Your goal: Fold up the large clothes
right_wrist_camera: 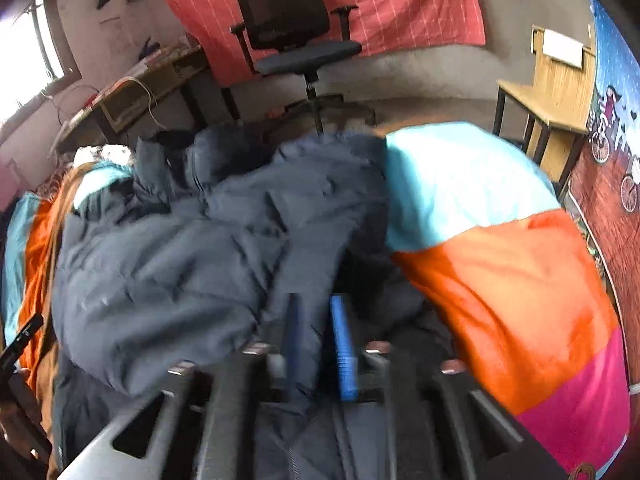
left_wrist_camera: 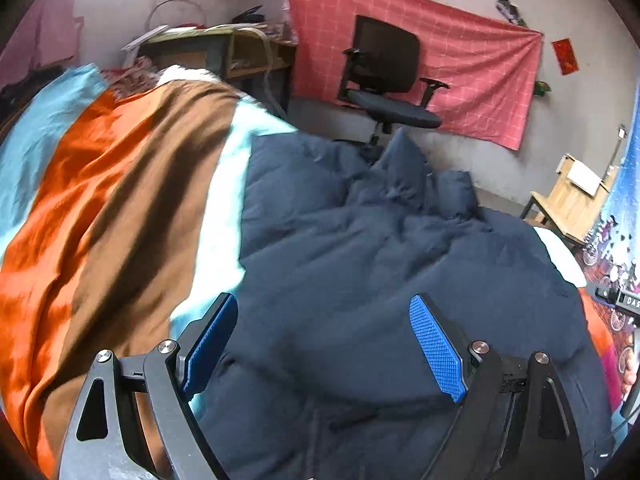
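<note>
A large navy padded jacket (left_wrist_camera: 360,240) lies crumpled on a bed covered by a striped sheet (left_wrist_camera: 100,200) of blue, orange and brown. My left gripper (left_wrist_camera: 322,300) hovers just above the jacket's near part. It is open wide, with only the jacket below showing between its blue pads (left_wrist_camera: 438,352). In the right wrist view the jacket (right_wrist_camera: 180,248) is bunched up to the left. My right gripper (right_wrist_camera: 316,298) has its jaws close together, with a fold of navy fabric filling the narrow gap between them. This view is blurred.
A black office chair (left_wrist_camera: 384,80) stands beyond the foot of the bed in front of a red cloth on the wall. A cluttered desk (left_wrist_camera: 224,52) is at the back left, a small wooden table (left_wrist_camera: 568,200) at the right. The sheet (right_wrist_camera: 500,272) bulges up right of the jacket.
</note>
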`<state>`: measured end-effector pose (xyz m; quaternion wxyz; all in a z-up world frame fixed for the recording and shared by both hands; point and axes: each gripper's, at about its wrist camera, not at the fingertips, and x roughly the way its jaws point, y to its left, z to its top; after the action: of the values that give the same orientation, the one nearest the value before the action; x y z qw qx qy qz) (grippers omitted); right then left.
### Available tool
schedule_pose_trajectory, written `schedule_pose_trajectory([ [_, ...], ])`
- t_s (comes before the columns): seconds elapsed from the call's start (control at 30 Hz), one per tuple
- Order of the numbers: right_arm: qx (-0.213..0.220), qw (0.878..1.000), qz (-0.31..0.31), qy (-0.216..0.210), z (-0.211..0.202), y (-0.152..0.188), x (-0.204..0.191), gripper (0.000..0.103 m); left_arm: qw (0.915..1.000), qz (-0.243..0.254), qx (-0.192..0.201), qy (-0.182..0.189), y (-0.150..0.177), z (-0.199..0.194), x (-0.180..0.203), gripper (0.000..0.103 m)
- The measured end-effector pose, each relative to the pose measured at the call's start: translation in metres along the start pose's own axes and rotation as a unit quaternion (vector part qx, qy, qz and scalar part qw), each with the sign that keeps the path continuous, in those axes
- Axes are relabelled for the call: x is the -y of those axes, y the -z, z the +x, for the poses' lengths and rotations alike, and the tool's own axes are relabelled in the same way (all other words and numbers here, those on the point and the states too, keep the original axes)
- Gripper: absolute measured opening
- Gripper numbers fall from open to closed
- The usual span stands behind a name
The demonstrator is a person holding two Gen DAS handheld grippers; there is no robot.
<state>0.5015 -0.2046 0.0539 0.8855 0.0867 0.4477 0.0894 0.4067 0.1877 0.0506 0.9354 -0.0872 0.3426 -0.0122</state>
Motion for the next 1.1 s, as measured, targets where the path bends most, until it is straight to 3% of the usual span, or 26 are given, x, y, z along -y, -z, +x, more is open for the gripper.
schedule_pose_trajectory([
  [0.03,0.006,1.0,-0.006,-0.002,-0.001,-0.004,-0.007,0.053,0.9999,0.009,0.002,0.006,-0.003,0.004,0.007,0.084],
  [0.07,0.014,1.0,-0.017,-0.006,-0.001,-0.008,-0.016,0.063,0.9998,0.017,0.001,0.012,-0.005,0.009,0.013,0.084],
  [0.13,0.022,0.998,-0.051,-0.013,0.002,-0.012,-0.038,0.064,0.9994,0.028,-0.014,0.012,-0.005,0.023,0.024,0.084],
  [0.23,-0.001,0.993,-0.115,-0.02,0.022,-0.01,-0.071,0.064,0.9982,0.046,-0.037,-0.008,0.004,0.043,0.032,0.084],
  [0.37,-0.033,0.987,-0.156,-0.013,0.051,0.001,-0.091,0.064,0.9963,0.078,-0.032,-0.019,0.02,0.052,0.035,0.088],
  [0.43,-0.04,0.988,-0.149,-0.02,0.062,0.006,-0.087,0.064,0.9958,0.082,-0.035,-0.024,0.025,0.057,0.033,0.097],
  [0.53,-0.047,0.99,-0.128,-0.041,0.075,0.013,-0.075,0.064,0.9965,0.066,-0.05,-0.012,0.03,0.069,0.025,0.101],
  [0.77,-0.036,0.988,-0.14,-0.048,0.091,0.026,-0.071,0.065,0.9944,0.083,-0.059,-0.029,0.034,0.078,0.029,0.102],
  [0.93,-0.052,0.987,-0.147,-0.035,0.095,0.023,-0.075,0.065,0.996,0.063,-0.063,-0.008,0.032,0.077,0.021,0.102],
  [1.1,-0.078,0.991,-0.108,-0.028,0.079,0.015,-0.074,0.069,0.9909,0.087,-0.103,-0.003,0.016,0.064,0.021,0.101],
])
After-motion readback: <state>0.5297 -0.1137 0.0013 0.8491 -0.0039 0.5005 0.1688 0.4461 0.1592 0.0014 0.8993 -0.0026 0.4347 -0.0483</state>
